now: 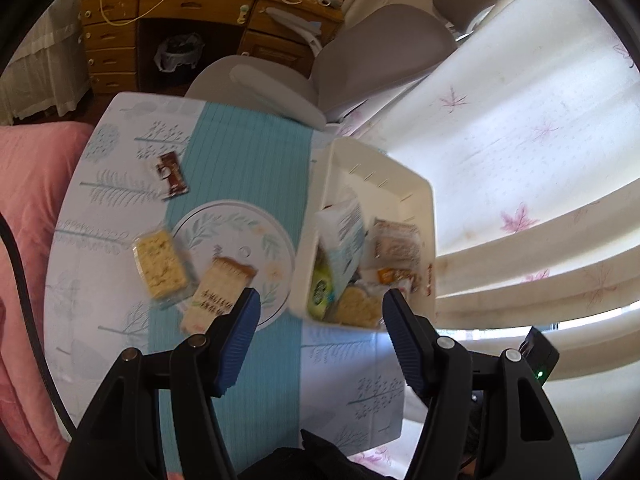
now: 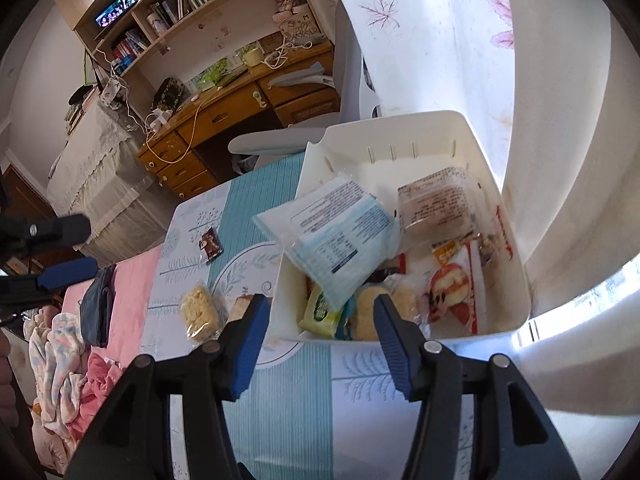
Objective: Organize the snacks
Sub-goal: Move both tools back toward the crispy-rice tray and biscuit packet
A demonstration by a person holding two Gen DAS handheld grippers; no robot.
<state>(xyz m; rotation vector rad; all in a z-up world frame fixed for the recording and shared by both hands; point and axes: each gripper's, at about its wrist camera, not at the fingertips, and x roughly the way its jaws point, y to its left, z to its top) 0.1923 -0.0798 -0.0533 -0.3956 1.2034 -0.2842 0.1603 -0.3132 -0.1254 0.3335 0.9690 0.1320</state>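
A white bin holds several snack packets, among them a blue-and-white pack. On the table to its left lie a yellow rice-cracker pack, a tan wafer pack and a small brown chocolate packet. My left gripper is open and empty, above the table between the wafer pack and the bin; it also shows in the right wrist view. My right gripper is open and empty above the bin's near edge.
The table has a teal runner and a round leaf-pattern mat. A grey chair stands behind it, a wooden desk beyond. A pink bed lies left, white curtains right.
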